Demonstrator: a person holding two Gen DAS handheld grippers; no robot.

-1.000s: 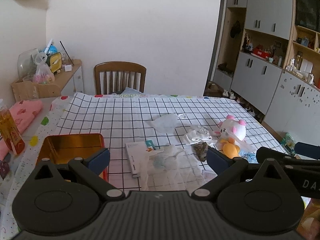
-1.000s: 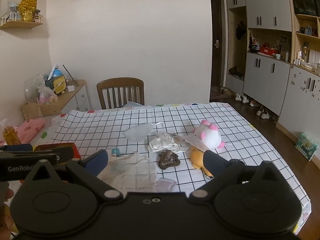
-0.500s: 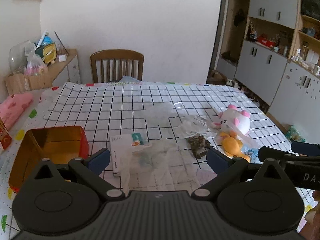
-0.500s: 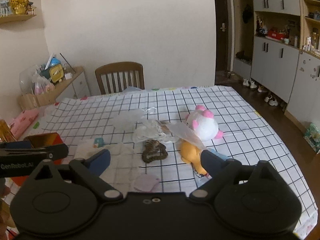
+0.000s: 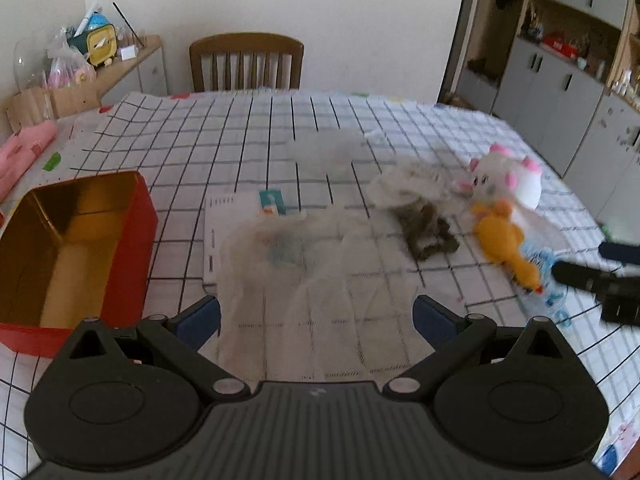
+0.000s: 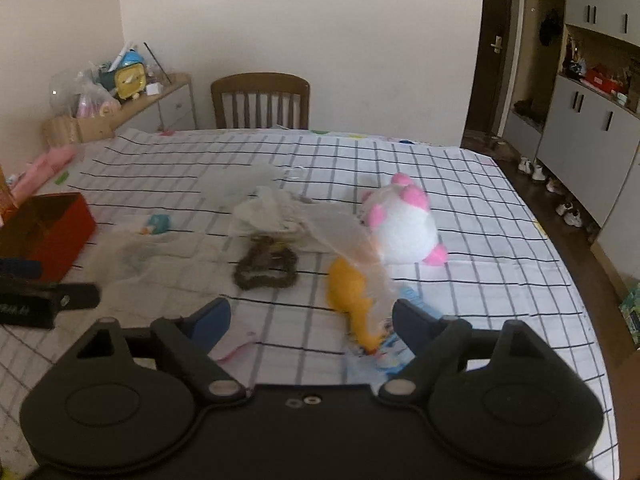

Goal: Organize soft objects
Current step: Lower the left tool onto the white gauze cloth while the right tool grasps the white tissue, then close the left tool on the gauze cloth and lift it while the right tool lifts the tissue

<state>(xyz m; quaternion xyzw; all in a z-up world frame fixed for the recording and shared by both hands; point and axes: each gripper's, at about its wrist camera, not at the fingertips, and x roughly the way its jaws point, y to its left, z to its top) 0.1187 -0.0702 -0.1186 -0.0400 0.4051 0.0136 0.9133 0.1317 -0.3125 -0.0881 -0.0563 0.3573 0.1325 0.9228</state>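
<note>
Nearest in the left wrist view, the left gripper (image 5: 316, 316) hangs above the checked tablecloth (image 5: 256, 136) with its jaws spread wide and nothing between the blue pads; a sheet of clear crinkled plastic (image 5: 304, 276) lies on the cloth directly beneath the gap. At nine o'clock of that gripper stands the red tin (image 5: 72, 248), open, its gold inside bare. At twelve o'clock, under the far edge of the plastic, lies a white leaflet (image 5: 228, 216).

In the right wrist view the right gripper (image 6: 312, 320) has its jaws wide but closing, gripping nothing. The yellow plush toy (image 6: 352, 292) lies on the cloth within the gap, towards the right pad, partly veiled by thin film. At eleven o'clock is the brown scrunchie (image 6: 266, 266), just beyond it a crumpled white cloth (image 6: 266, 216). At one o'clock sits the white and pink plush (image 6: 404, 224), touching the yellow toy's film. Farthest, at twelve o'clock, a wooden chair (image 6: 260, 100) stands at the table's far edge.
</note>
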